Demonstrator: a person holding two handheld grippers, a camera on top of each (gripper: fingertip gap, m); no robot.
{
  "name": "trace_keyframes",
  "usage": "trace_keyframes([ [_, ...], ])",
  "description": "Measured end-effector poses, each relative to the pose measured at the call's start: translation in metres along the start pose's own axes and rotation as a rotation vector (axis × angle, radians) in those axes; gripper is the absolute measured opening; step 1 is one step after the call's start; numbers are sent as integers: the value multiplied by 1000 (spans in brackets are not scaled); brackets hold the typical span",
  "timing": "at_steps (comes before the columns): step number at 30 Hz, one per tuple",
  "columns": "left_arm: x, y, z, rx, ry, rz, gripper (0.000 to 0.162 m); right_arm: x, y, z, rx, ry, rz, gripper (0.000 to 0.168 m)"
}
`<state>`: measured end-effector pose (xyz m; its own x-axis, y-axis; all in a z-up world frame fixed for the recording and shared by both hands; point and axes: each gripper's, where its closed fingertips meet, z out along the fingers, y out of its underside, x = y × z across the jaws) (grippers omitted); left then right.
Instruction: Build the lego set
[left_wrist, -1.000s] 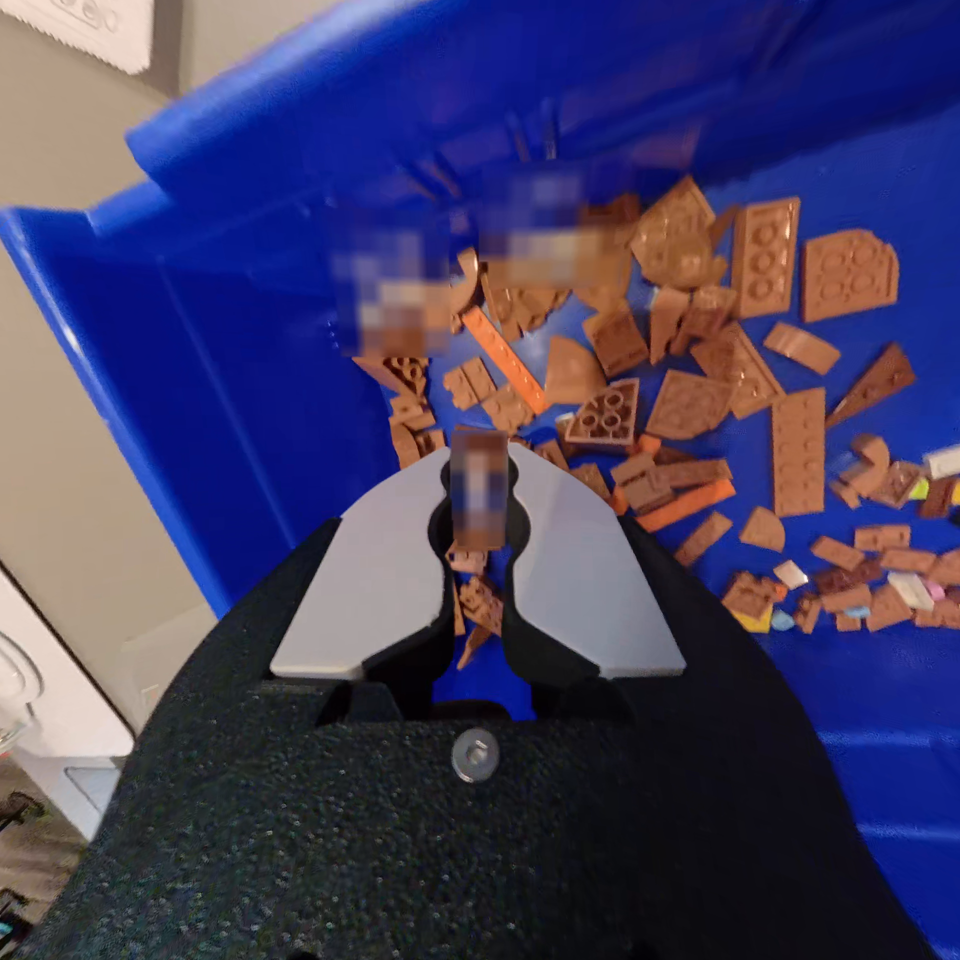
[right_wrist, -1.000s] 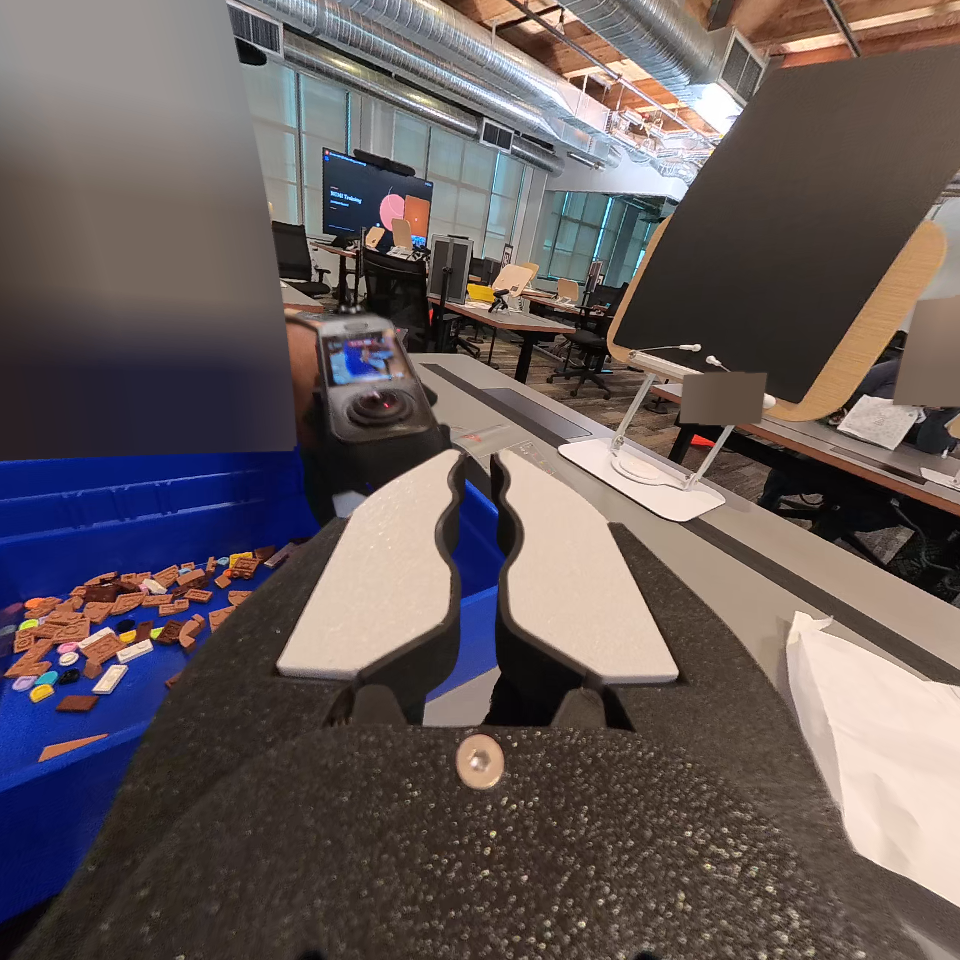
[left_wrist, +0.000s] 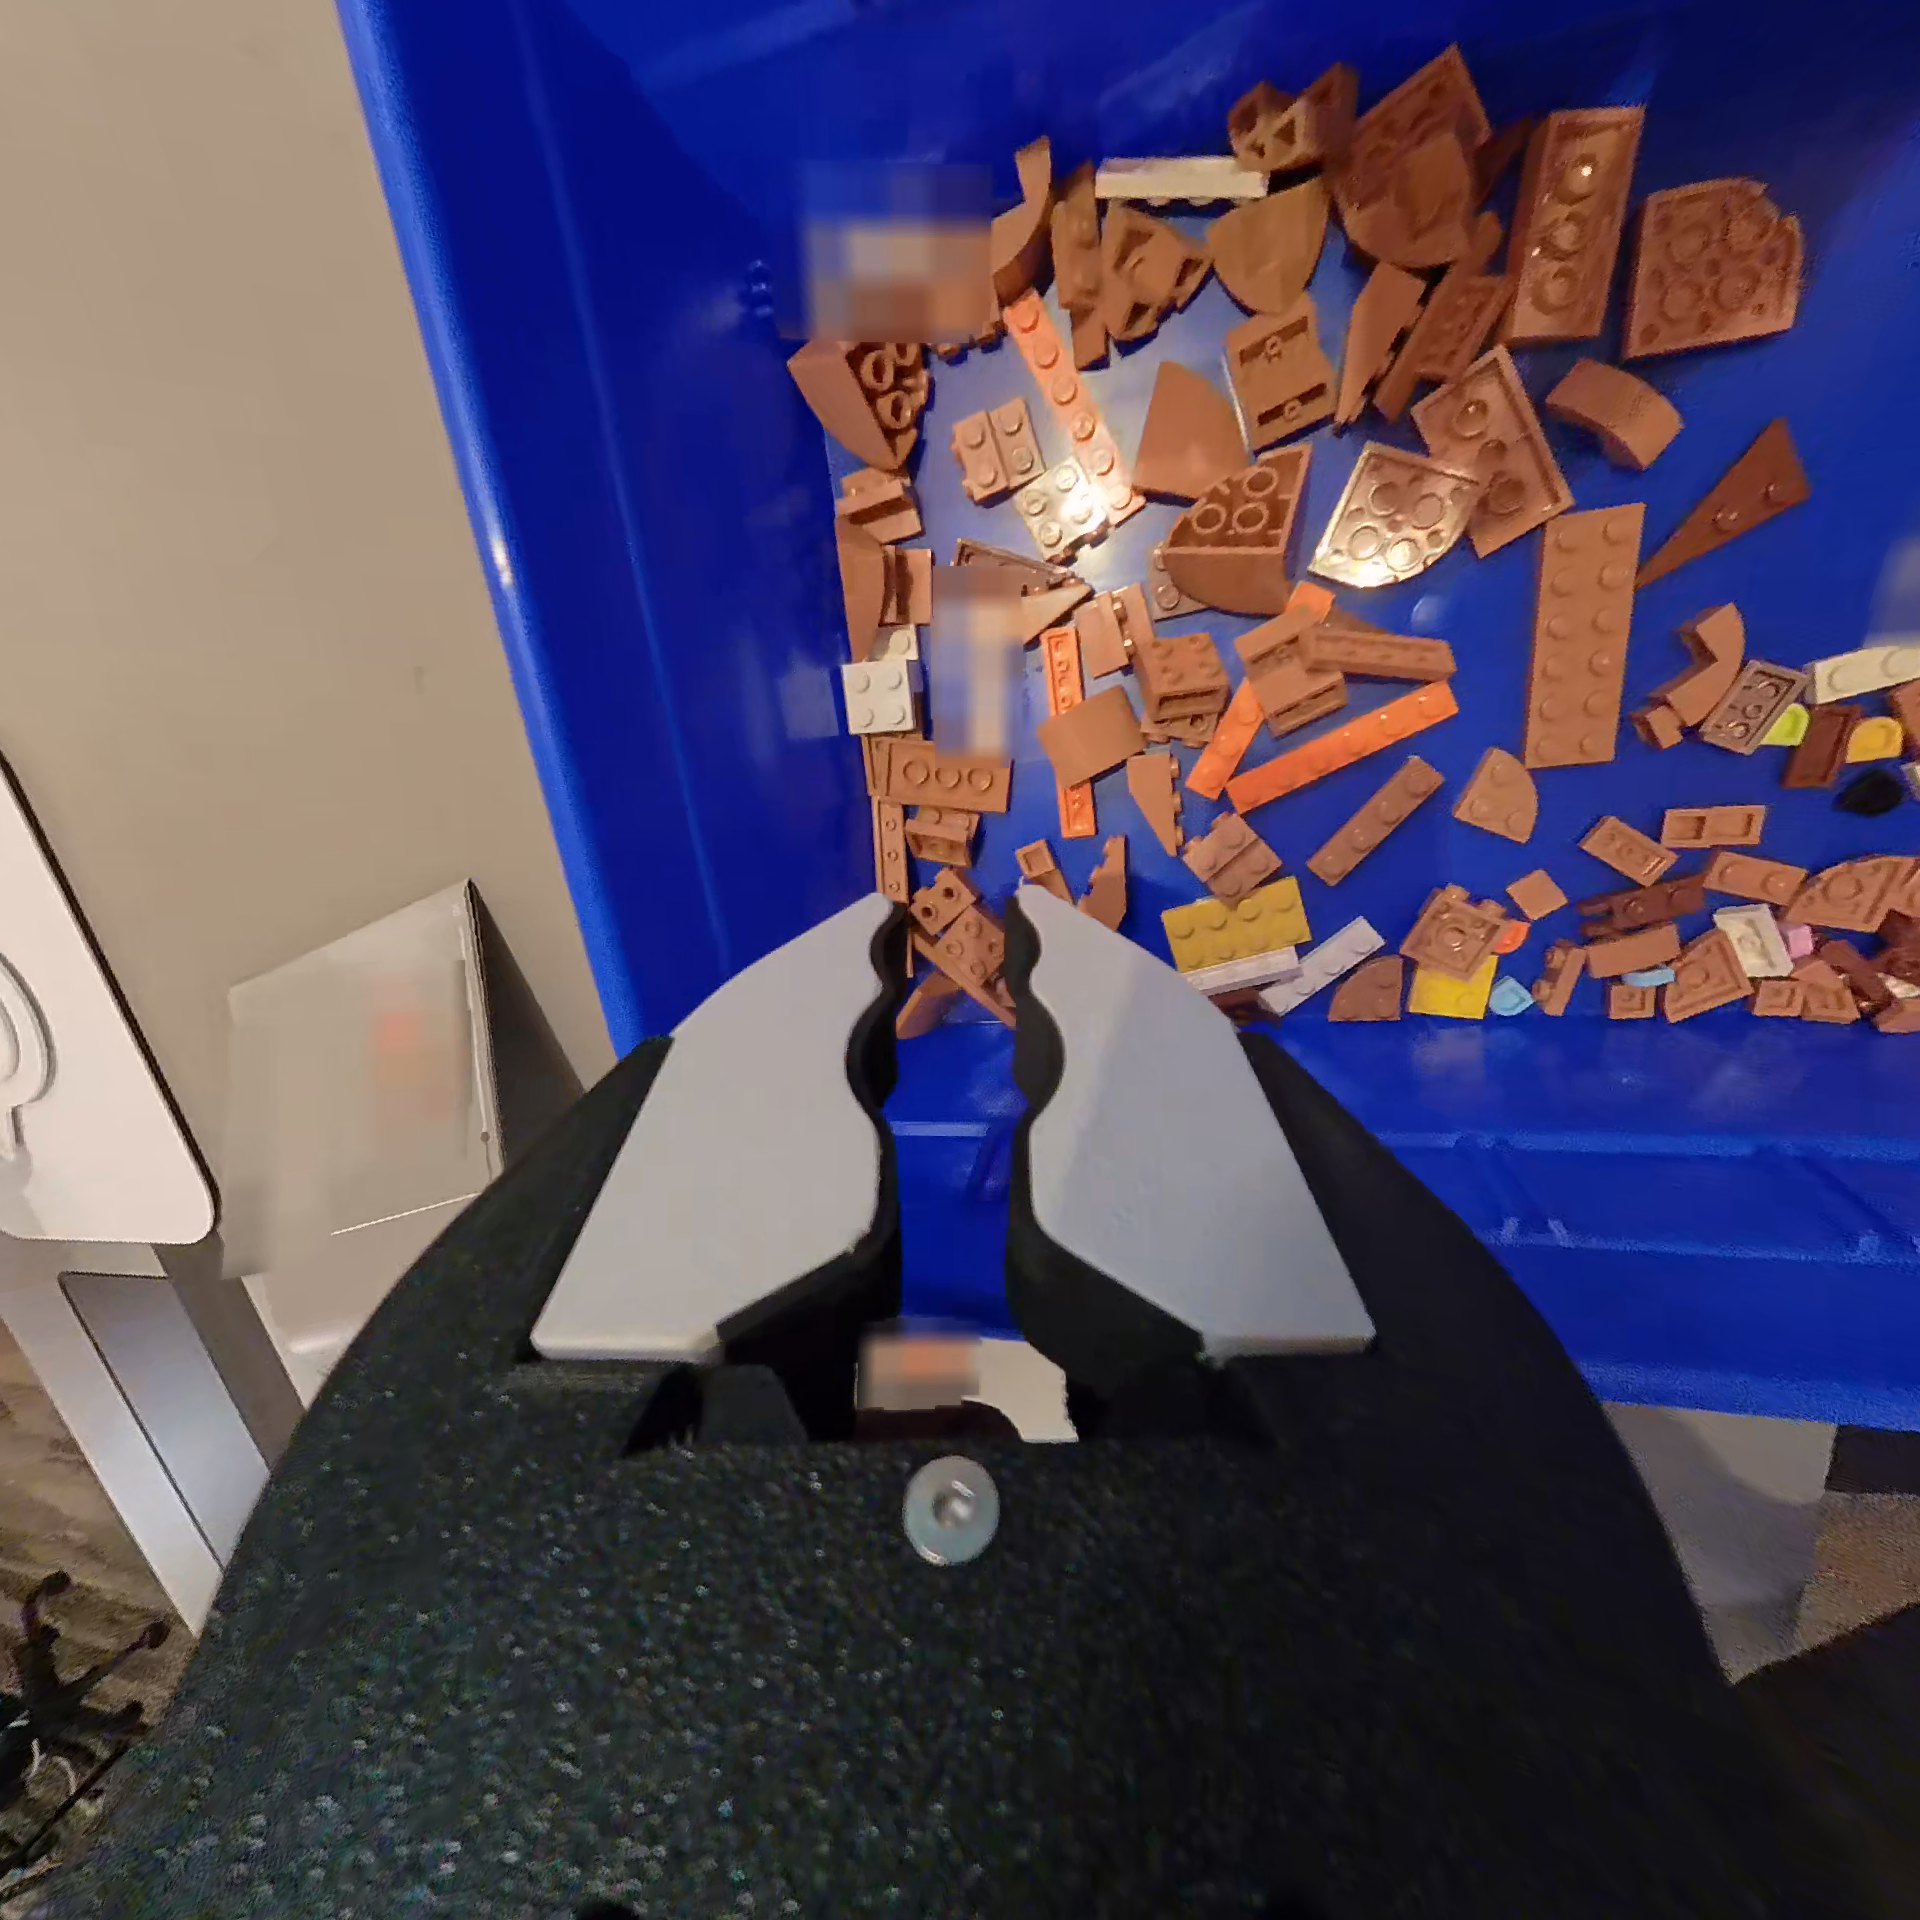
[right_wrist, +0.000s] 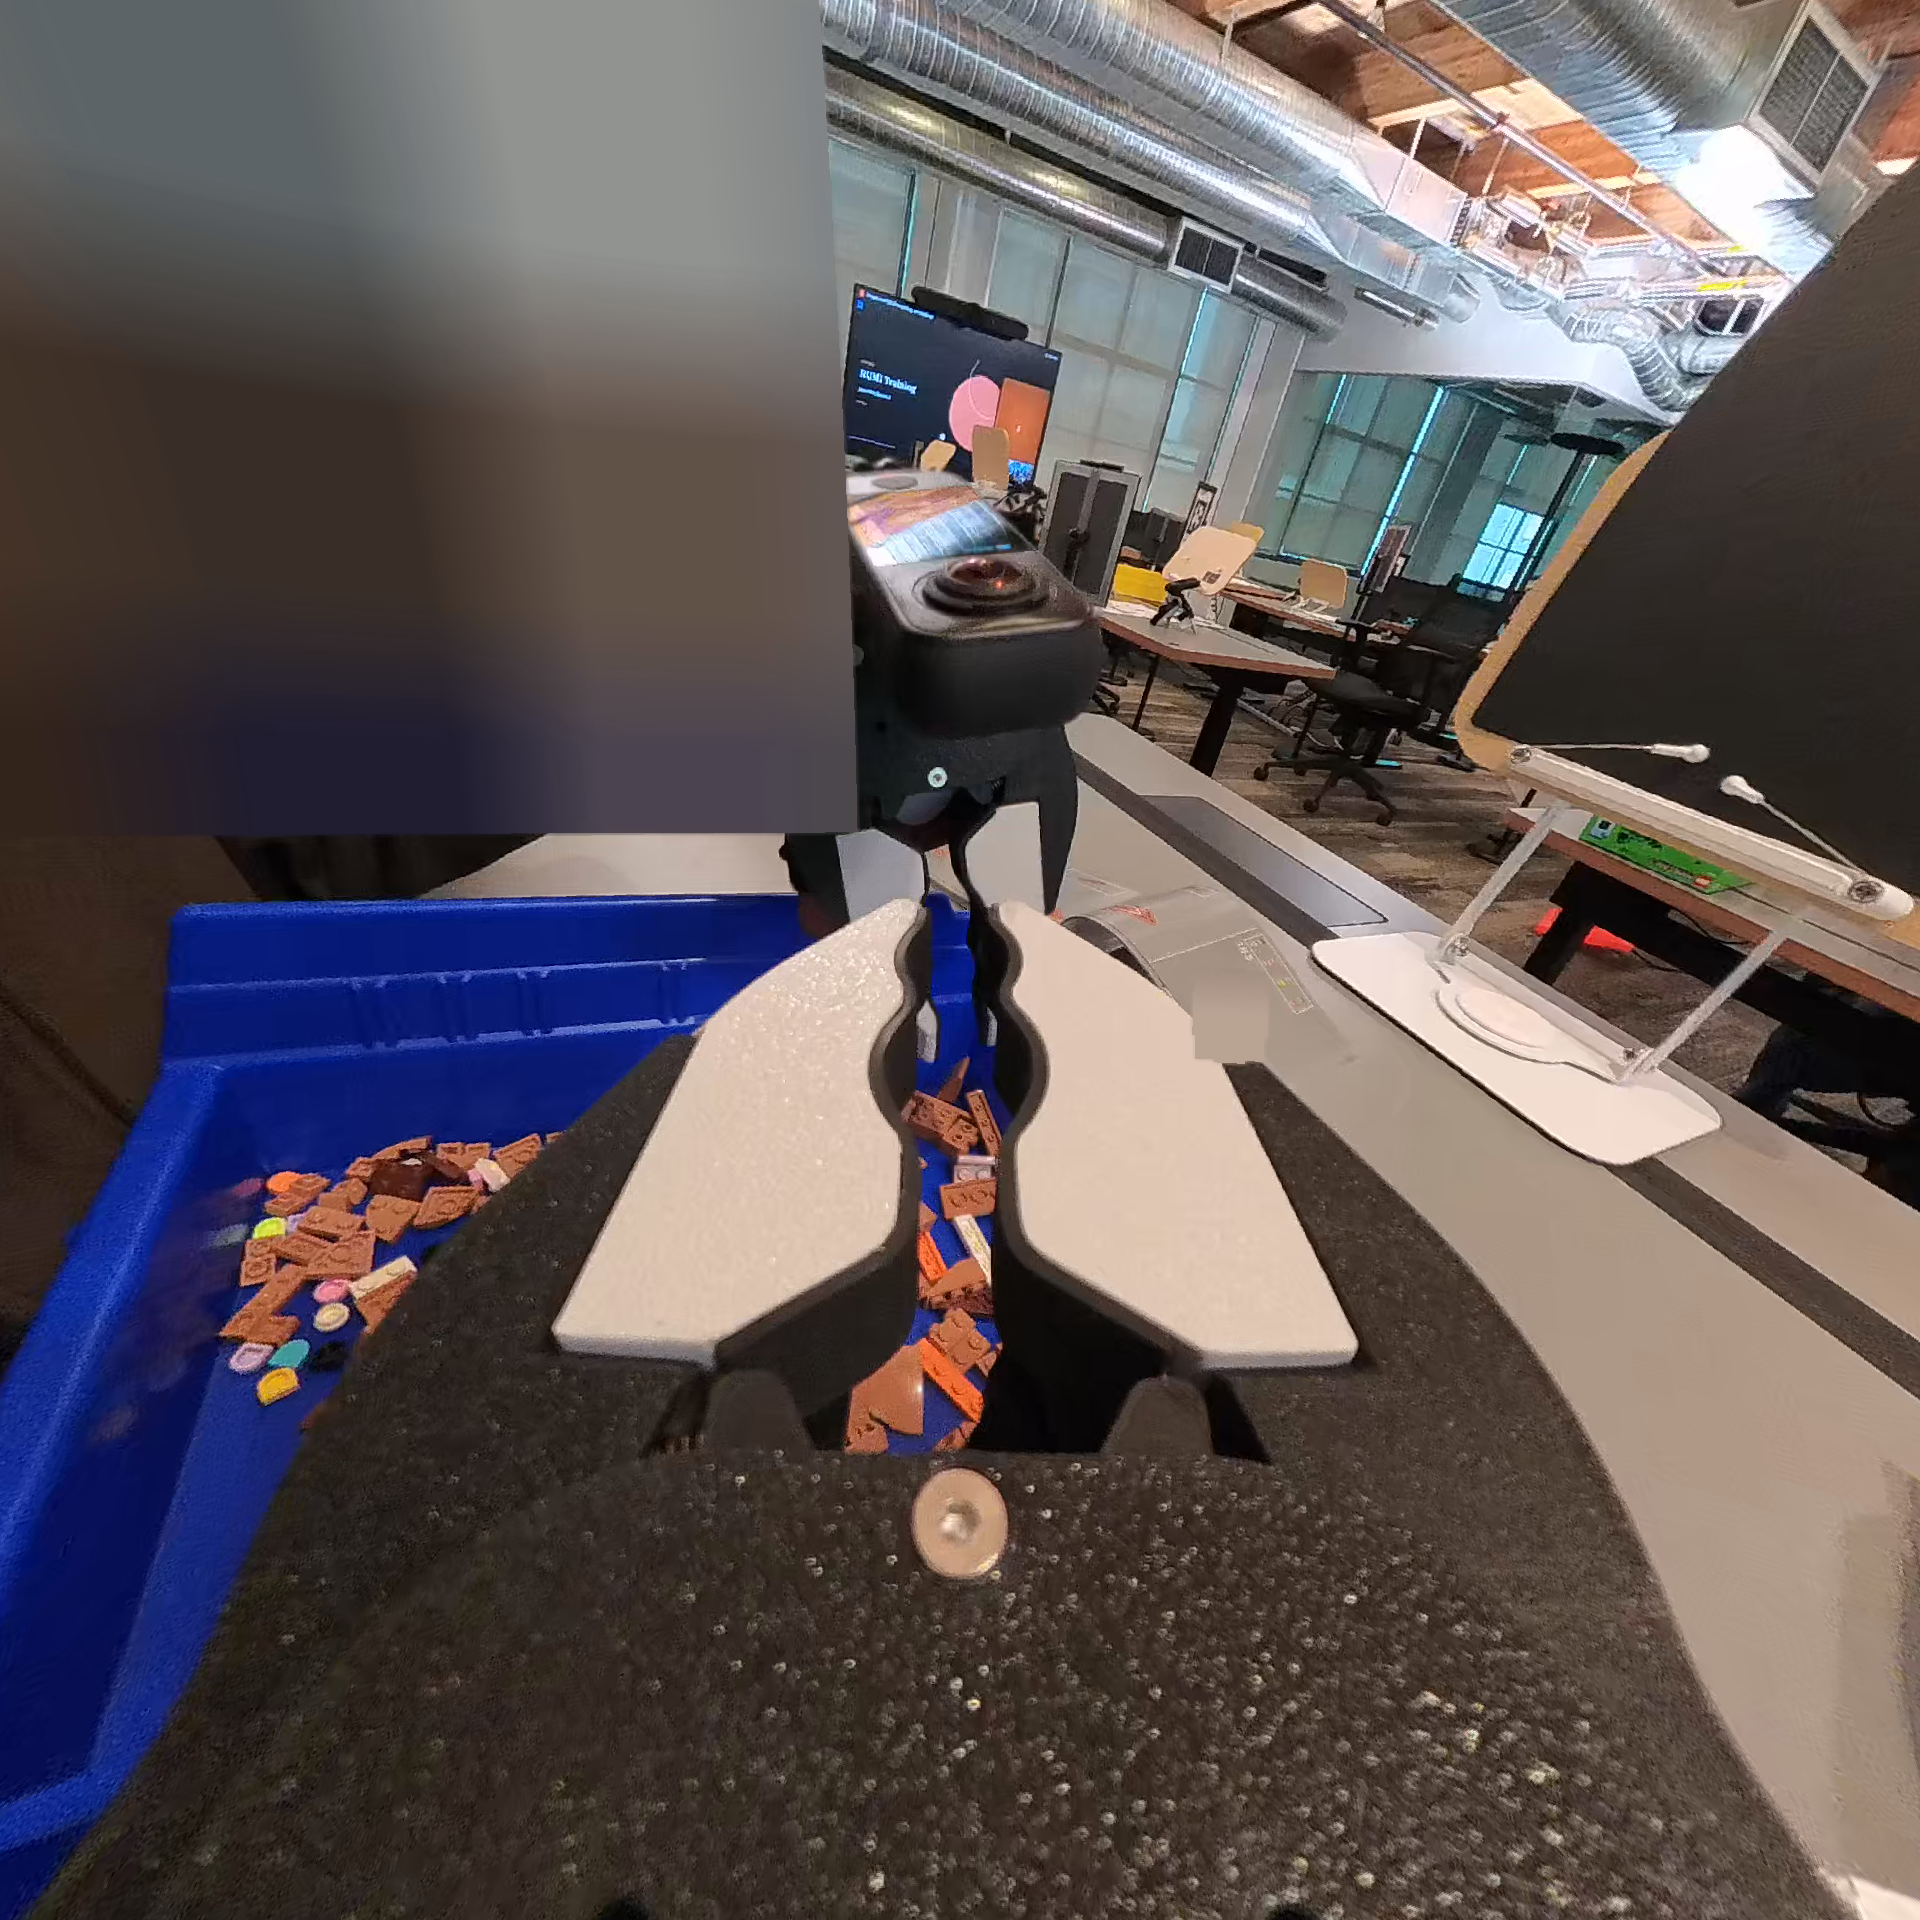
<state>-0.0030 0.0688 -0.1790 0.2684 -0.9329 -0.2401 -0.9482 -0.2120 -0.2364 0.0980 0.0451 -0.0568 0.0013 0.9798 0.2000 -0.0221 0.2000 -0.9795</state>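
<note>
Both my left gripper (left_wrist: 951, 914) and right gripper (right_wrist: 961, 914) hang empty with jaws narrowly parted over the blue bin (left_wrist: 665, 520), where the loose bricks (left_wrist: 1351, 623) lie scattered; they look light, stiff and slick, probably best pinched across opposite flat edges.

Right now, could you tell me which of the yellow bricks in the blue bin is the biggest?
The yellow brick with two rows of studs, just right of the left hand-held gripper. The other yellow pieces, farther right among the small mixed bits, are clearly smaller.
</note>
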Motion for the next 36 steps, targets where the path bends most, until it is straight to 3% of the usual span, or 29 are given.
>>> trace_keyframes([
  [7,6,0,3,-11,22,42,19,-7,2,7,-9,-18,-1,8],
  [14,26,-18,13,13,125,199,23,-10,1,5,-6,-6,-2,8],
  [23,60,-57,32,190,336,354,30,-11,-2,-7,-12,57,-12,7],
  [27,57,-68,37,221,323,343,30,-7,-5,-14,-7,89,-13,8],
  [31,58,-80,42,273,374,214,28,-5,-11,-21,3,118,-28,8],
  [33,58,-79,48,244,416,108,28,-3,-14,-24,8,128,-36,8],
  [36,62,-76,56,198,419,94,28,0,-19,-29,19,143,-48,8],
])
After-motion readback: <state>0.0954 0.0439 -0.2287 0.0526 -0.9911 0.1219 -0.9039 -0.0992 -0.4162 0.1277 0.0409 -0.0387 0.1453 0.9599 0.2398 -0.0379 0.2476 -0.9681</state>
